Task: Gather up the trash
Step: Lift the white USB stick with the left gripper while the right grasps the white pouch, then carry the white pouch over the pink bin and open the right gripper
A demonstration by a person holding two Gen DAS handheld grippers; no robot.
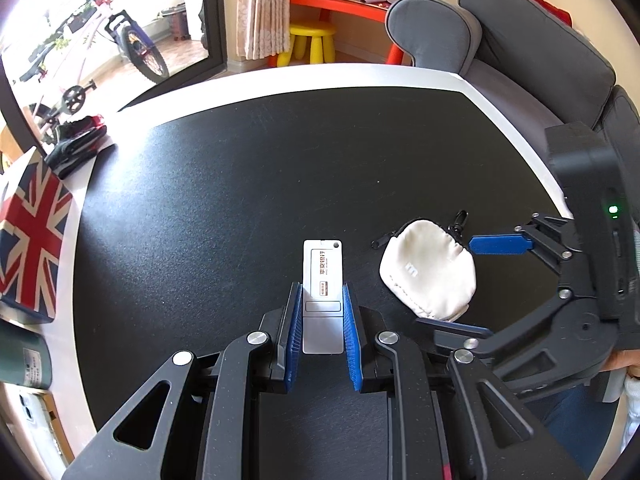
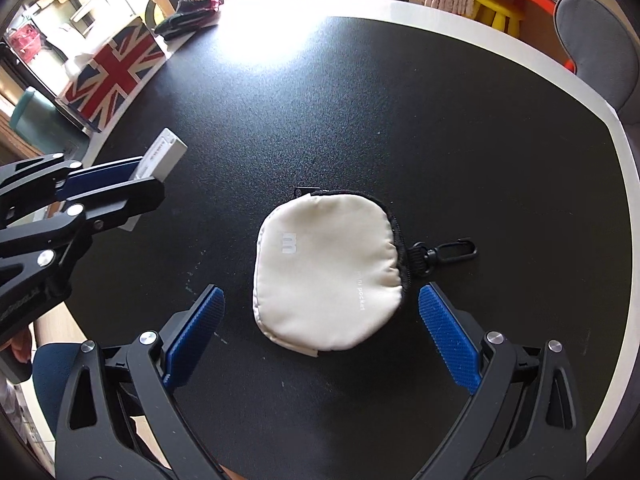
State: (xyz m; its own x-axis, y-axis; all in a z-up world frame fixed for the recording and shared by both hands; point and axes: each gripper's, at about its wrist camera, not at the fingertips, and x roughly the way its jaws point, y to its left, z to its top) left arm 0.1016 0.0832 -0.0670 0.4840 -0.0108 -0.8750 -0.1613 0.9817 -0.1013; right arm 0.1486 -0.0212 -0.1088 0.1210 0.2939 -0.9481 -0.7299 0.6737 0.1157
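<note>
My left gripper (image 1: pixel 322 294) is shut on a flat silver-white card-like device (image 1: pixel 323 280) with printed characters, held above the black table (image 1: pixel 280 168). The same device (image 2: pixel 162 154) shows in the right wrist view, sticking out of the left gripper (image 2: pixel 146 184). A cream zip pouch (image 2: pixel 326 272) with a black clip (image 2: pixel 452 252) lies flat on the table. My right gripper (image 2: pixel 320 308) stands open above it, one blue pad on each side, clear of the fabric. The left wrist view shows the pouch (image 1: pixel 428 268) between the right gripper's fingers (image 1: pixel 500 244).
A Union Jack box (image 1: pixel 32 236) and a dark folded item (image 1: pixel 76 144) sit at the table's left edge, with a green container (image 2: pixel 36 120) near them. A grey sofa (image 1: pixel 540 52) stands beyond the table's white rim (image 1: pixel 400 76). A yellow stool (image 1: pixel 312 42) stands on the floor.
</note>
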